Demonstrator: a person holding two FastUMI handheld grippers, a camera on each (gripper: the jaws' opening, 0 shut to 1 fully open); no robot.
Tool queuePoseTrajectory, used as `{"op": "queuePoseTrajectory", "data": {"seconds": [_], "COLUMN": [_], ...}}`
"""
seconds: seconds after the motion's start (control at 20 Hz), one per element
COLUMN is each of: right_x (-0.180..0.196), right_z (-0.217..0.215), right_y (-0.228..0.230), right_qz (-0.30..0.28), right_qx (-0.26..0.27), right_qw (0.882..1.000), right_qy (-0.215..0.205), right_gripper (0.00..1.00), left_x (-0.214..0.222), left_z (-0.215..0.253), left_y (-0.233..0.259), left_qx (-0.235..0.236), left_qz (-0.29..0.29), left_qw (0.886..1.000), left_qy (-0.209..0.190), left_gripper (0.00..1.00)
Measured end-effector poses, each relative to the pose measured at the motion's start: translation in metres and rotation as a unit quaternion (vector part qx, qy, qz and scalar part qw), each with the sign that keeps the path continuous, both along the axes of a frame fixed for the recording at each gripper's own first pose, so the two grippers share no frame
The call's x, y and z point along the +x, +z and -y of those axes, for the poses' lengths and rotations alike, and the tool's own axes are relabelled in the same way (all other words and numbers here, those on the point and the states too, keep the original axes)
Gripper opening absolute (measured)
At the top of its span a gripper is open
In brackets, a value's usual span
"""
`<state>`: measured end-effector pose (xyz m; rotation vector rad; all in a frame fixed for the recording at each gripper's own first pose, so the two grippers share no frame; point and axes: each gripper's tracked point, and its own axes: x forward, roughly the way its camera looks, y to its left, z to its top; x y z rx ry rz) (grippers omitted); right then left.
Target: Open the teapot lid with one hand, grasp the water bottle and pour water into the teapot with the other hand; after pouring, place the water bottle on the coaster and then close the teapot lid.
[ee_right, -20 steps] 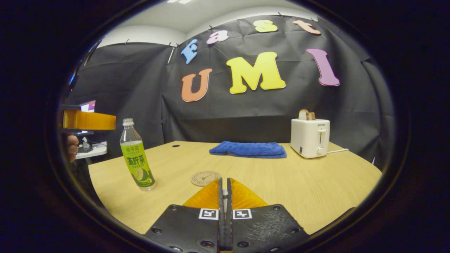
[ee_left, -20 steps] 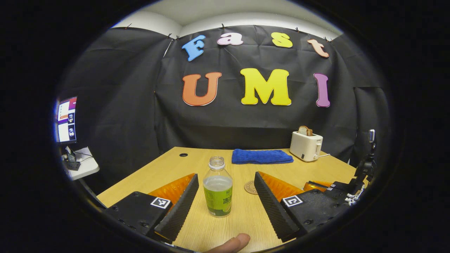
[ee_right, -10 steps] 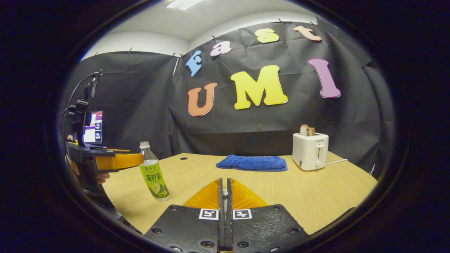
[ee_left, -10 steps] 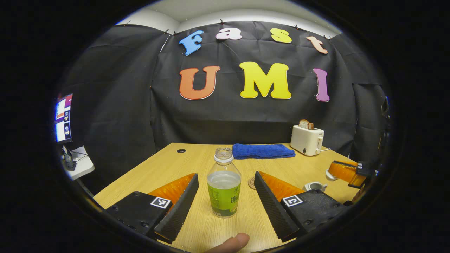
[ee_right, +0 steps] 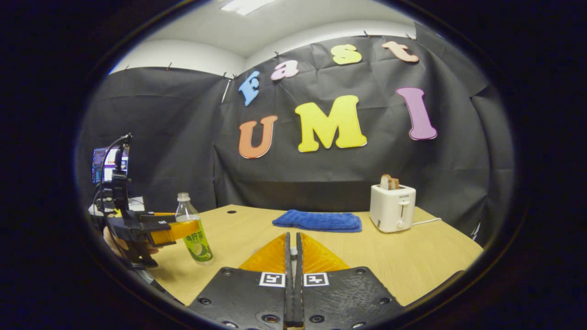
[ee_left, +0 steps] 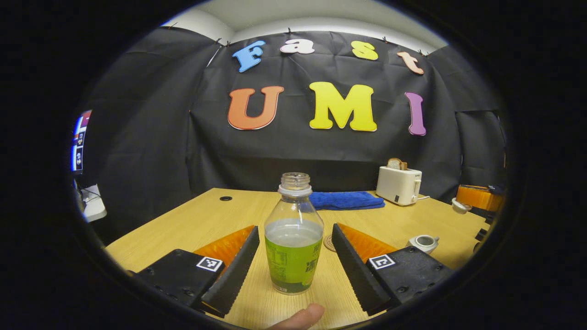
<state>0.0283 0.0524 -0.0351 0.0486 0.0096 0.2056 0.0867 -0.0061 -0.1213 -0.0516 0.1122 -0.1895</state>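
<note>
Table [ee_left: 192,224]: half-full bottle [ee_left: 294,238], lidless teapot [ee_left: 424,243].

Bottle [ee_left: 294,238] on table [ee_left: 202,224], coaster [ee_left: 328,243] just behind, towel [ee_left: 346,200] beyond, toaster [ee_left: 398,184] right, teapot [ee_left: 424,243] perhaps nearer.

One water bottle [ee_left: 294,238] is standing on the single table [ee_left: 202,224]. One teapot [ee_left: 424,243], one lid [ee_left: 459,206], one coaster [ee_left: 328,243], one blue towel [ee_left: 347,200] and one toaster [ee_left: 398,185] holding one slice of bread [ee_left: 396,163] are showing. Two grippers are appearing: the left gripper [ee_left: 293,266] and the right gripper [ee_right: 292,279].
</note>
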Motion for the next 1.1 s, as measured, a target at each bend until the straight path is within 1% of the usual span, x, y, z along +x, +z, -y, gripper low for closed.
{"op": "queuePoseTrajectory", "data": {"seconds": [0.15,0.2,0.45,0.5,0.55,0.6,0.65,0.85,0.95,1.1], "right_x": [0.001,0.000,-0.004,-0.004,-0.003,-0.004,-0.004,-0.004,-0.003,-0.004], "right_z": [0.002,0.003,0.013,0.016,0.019,0.021,0.024,0.039,0.050,0.064], "right_y": [0.000,0.000,0.011,0.011,0.012,0.012,0.013,0.014,0.016,0.019], "right_qz": [-0.002,-0.002,0.007,0.007,0.006,0.004,0.003,-0.008,-0.008,-0.014], "right_qx": [-0.004,-0.005,0.000,0.001,0.003,0.004,0.004,-0.001,-0.004,0.001], "right_qw": [1.000,1.000,1.000,1.000,1.000,1.000,1.000,0.999,0.999,0.999], "right_qy": [-0.004,-0.005,-0.014,-0.016,-0.018,-0.020,-0.023,-0.033,-0.042,-0.052], "right_gripper": [0.00,0.00,0.00,0.00,0.00,0.00,0.00,0.00,0.00,0.00], "left_x": [0.005,0.007,0.014,0.016,0.012,0.011,0.011,0.004,0.000,-0.011], "left_z": [0.004,0.003,0.001,0.003,0.004,0.007,0.011,0.016,0.018,0.035], "left_y": [0.001,0.000,-0.019,-0.020,-0.018,-0.018,-0.017,-0.009,-0.001,0.011], "left_qx": [-0.010,-0.010,-0.012,-0.012,-0.009,-0.008,-0.005,0.028,0.055,0.102], "left_qz": [0.037,0.044,0.027,0.026,0.030,0.028,0.027,0.022,0.024,0.035], "left_qw": [0.999,0.999,1.000,1.000,1.000,1.000,1.000,0.999,0.998,0.994], "left_qy": [-0.009,-0.005,0.003,0.004,0.003,0.001,0.001,0.015,0.032,0.030], "left_gripper": [0.99,0.98,0.96,0.89,0.84,0.81,0.80,0.79,0.78,0.78]}}
